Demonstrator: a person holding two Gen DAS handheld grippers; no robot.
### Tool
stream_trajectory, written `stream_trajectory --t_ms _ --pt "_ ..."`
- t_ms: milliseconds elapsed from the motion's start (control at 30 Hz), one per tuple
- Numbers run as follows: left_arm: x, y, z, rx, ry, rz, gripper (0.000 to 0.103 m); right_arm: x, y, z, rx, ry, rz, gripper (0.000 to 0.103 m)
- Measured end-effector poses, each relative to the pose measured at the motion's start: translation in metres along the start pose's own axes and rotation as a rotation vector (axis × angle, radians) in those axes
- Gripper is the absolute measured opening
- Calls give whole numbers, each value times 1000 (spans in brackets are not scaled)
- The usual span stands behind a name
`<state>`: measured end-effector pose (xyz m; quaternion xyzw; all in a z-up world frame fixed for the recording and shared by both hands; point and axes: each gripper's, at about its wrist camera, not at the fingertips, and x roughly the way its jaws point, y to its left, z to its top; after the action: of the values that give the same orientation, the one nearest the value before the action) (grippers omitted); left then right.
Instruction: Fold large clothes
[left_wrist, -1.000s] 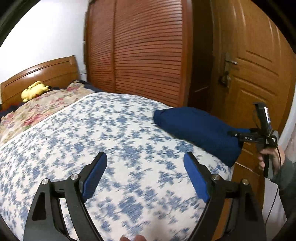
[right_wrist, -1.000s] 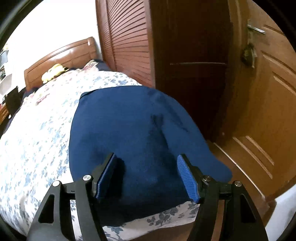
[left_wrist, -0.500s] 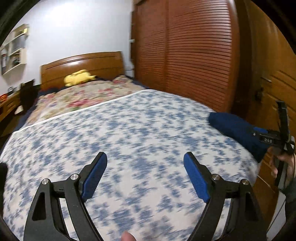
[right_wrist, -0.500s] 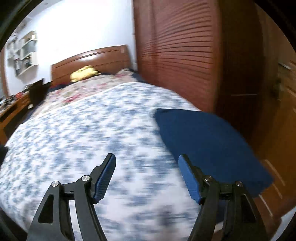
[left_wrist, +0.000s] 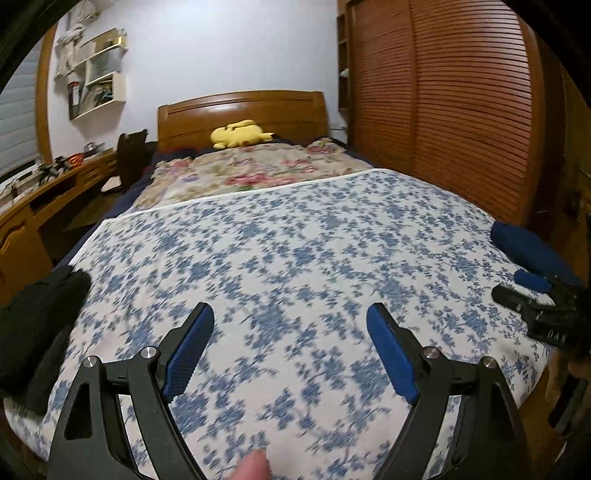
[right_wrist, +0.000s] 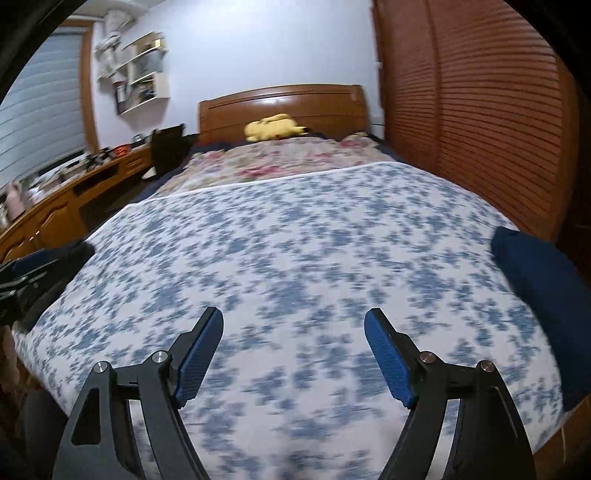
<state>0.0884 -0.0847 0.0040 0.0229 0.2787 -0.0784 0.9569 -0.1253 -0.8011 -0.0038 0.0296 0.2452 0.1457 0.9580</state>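
Left gripper (left_wrist: 290, 314): spread wide, nothing between the blue pads, only the white bed sheet with blue flower print (left_wrist: 295, 240) below. Right gripper (right_wrist: 294, 315): jaws opening at this moment, also with nothing between them, hanging over the same sheet.

Navy blue folded garment (left_wrist: 524, 251): at 3 o'clock in the left wrist view, on the right border of the bed, close to the brown slatted wardrobe (left_wrist: 461, 129). Same place in the right wrist view, again at 3 o'clock and reaching down toward 4. Looks finished and put aside, apart from both grippers.

Black heap of soft clothing (left_wrist: 37, 325): at 9 o'clock in the left wrist view, on the left border of the bed, partly cut by the frame. Long axis apparently along this border, from 9 toward 7 o'clock, though hard to say with so much hidden. In the right wrist view only a dark strip at 9 o'clock, behind the other gripper's black body, too blurred to read.

Probably the next large piece to fold, so the coming move likely a reach to the left. Left hand clearly nearer to the heap, right hand farther, with the whole width of the sheet between the heap and the navy one. Middle of the bed free as the place for spreading the black cloth flat. Pictures blurred, so exact edges of the heap not to be trusted.
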Motion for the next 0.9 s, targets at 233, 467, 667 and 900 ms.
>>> stream_trajectory --t_ms 233,467,667,900 --pt "-21 24 -17 -45 -5 45 85 5 52 -9 -61 -17 52 80" --pt "-49 50 -19 -96 -44 78 85 -13 75 -9 -113 -102 62 80" --pt "-73 64 -14 -107 -86 119 85 -33 87 -13 -109 -174 97 80" --pt "-90 72 -12 -107 -125 155 85 -35 86 -24 -86 -215 97 80"
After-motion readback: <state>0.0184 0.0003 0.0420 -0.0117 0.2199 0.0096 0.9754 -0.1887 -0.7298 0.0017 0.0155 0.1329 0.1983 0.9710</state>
